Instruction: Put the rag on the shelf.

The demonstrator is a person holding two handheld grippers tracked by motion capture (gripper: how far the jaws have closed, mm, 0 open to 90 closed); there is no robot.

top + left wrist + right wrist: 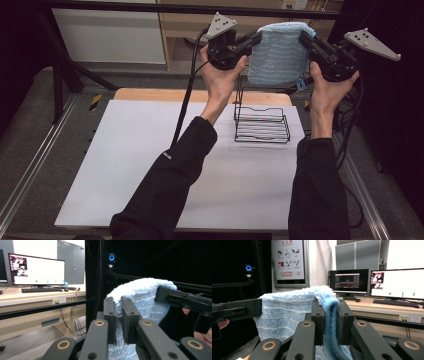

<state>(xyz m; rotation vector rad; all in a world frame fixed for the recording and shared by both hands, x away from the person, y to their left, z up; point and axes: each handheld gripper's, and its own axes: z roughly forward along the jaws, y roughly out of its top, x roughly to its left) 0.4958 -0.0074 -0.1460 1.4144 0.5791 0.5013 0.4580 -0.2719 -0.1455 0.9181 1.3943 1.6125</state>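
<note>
Fluffy light-blue terry towel (278, 52) held up, stretched between left gripper (256, 39) and right gripper (304, 38), both clamped on top corners. Next (probably): lowered onto black wire rack (261, 125).

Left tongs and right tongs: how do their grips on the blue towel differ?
The left tongs pinch the blue towel at its upper left corner; the right tongs pinch its upper right corner. The left tongs point rightward, the right tongs leftward. Both are shut on the towel, holding it spread above the wire rack.
</note>
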